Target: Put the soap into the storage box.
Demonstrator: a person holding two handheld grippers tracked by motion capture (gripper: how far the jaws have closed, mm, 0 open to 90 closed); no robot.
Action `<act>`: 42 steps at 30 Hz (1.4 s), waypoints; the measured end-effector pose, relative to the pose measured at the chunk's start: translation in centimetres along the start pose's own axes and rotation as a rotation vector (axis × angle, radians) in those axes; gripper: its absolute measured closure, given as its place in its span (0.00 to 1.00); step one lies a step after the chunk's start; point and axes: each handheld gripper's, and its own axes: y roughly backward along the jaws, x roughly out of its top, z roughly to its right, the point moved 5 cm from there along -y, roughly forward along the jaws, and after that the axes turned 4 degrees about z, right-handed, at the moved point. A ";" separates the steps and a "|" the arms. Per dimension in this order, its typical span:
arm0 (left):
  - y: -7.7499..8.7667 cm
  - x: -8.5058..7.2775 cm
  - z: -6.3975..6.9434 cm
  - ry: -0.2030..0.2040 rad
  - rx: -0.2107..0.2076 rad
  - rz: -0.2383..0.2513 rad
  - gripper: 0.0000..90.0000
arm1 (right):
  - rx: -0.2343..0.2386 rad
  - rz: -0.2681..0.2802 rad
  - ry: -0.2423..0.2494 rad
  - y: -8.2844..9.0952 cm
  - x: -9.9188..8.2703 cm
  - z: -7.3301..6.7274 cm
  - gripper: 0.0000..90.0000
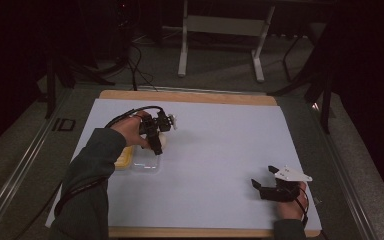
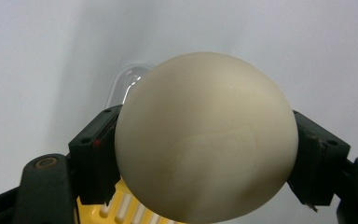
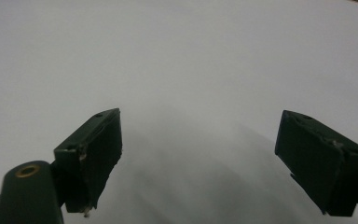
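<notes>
A cream-white egg (image 2: 205,140) sits between the two black jaws of my left gripper (image 2: 205,154), which is shut on it. In the high view the left gripper (image 1: 157,142) holds the egg (image 1: 163,141) just above a yellow tray (image 1: 124,158) with a clear plastic lid (image 1: 146,165) at the left of the white mat. The yellow tray (image 2: 126,210) and the clear lid (image 2: 128,81) also show behind the egg. My right gripper (image 1: 262,177) rests at the mat's front right, open, with nothing between its jaws (image 3: 200,154).
The white mat (image 1: 220,145) covers a wooden table (image 1: 190,96). A white desk frame (image 1: 220,40) stands on the floor beyond the table. Cables trail from the left gripper toward the back left.
</notes>
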 end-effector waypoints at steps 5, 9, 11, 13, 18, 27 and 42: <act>0.0 -0.4 -0.3 0.012 0.002 -0.002 0.26 | 0.000 0.001 0.001 0.0 0.0 0.0 0.16; 0.0 -0.8 -0.5 0.025 0.003 -0.010 0.26 | 0.000 0.002 0.002 0.0 0.0 0.0 0.16; 0.0 -1.0 -0.7 0.029 0.002 -0.013 0.26 | 0.000 0.002 0.002 0.0 0.0 0.0 0.16; 0.0 -1.3 -0.7 0.033 0.003 -0.012 0.26 | -0.001 0.003 0.002 0.0 0.0 0.0 0.16; 0.1 -1.9 -1.1 0.049 0.018 -0.003 0.26 | -0.001 0.003 0.002 0.0 0.0 0.0 0.16; 0.2 -3.2 -1.7 0.083 0.015 -0.006 0.26 | -0.001 0.002 0.003 0.0 0.0 0.0 0.16; 0.1 -5.0 -2.5 0.140 0.025 0.003 0.26 | -0.002 0.001 0.003 0.0 0.0 -0.1 0.16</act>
